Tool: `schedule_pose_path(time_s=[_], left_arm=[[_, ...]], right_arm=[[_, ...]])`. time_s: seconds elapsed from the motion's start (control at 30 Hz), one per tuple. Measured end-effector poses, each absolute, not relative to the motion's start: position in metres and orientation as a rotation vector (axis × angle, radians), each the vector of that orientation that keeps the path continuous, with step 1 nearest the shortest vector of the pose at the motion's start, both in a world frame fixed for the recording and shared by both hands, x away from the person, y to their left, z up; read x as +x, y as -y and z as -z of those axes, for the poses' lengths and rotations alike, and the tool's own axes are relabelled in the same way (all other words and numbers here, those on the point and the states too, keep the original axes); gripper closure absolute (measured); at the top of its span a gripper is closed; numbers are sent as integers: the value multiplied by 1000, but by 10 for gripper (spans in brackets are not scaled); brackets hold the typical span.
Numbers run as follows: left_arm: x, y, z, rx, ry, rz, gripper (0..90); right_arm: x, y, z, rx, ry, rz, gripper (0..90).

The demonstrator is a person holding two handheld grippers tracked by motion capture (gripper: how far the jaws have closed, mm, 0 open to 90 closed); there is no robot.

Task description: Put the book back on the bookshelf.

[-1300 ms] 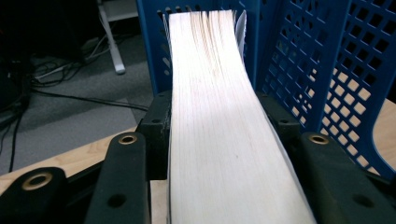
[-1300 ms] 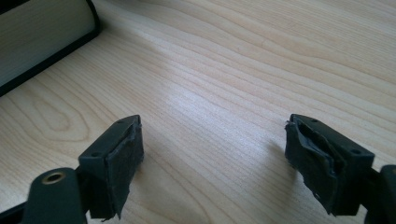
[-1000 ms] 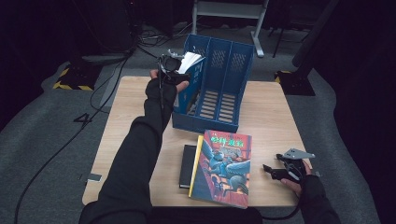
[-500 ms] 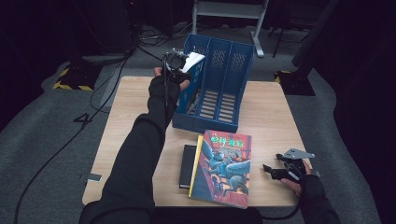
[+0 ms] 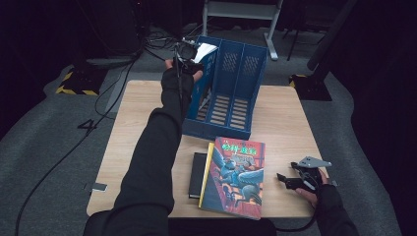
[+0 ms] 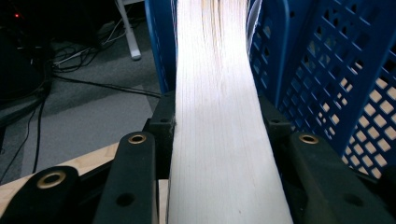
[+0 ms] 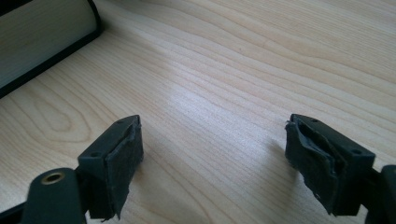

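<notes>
The left tongs (image 5: pixel 189 54) clamp a book (image 6: pixel 219 140) (page edges outward) at the blue file rack (image 5: pixel 231 88); the right tongs (image 7: pixel 212 163) gape wide over the bench (image 5: pixel 137 123).

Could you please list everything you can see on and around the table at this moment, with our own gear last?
File organiser: one, blue, slotted, at the far middle of the table.
Book in the gripper: one, white page edges showing, at the organiser's left compartment.
Illustrated book: one, colourful cover with a yellow spine, flat at the near edge.
Black book: one, partly under the illustrated book's left side.
Table: one, light wood.
Cables: several, black, on the grey floor to the left.
Metal frame: one, white, behind the table.
Left gripper: black, shut on the book's page block.
Right gripper: black, jaws open, low over bare table at the near right.
</notes>
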State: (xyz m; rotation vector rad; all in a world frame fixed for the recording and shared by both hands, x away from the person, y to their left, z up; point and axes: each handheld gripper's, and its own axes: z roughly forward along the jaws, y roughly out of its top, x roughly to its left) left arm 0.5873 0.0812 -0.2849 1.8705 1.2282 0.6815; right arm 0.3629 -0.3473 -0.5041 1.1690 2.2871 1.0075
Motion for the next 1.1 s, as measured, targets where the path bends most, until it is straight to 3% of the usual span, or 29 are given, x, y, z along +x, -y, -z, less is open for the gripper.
schedule_pose_path(time_s=[0.37,1.1], left_arm=[[608,-76,306,1776,-1293,-662,601],[582,-79,312,1714,-1390,-720,592]], right_arm=[[362,348,504,1165,-2289,-1009,195],[363,347,504,1162,-2293,-1010,194]])
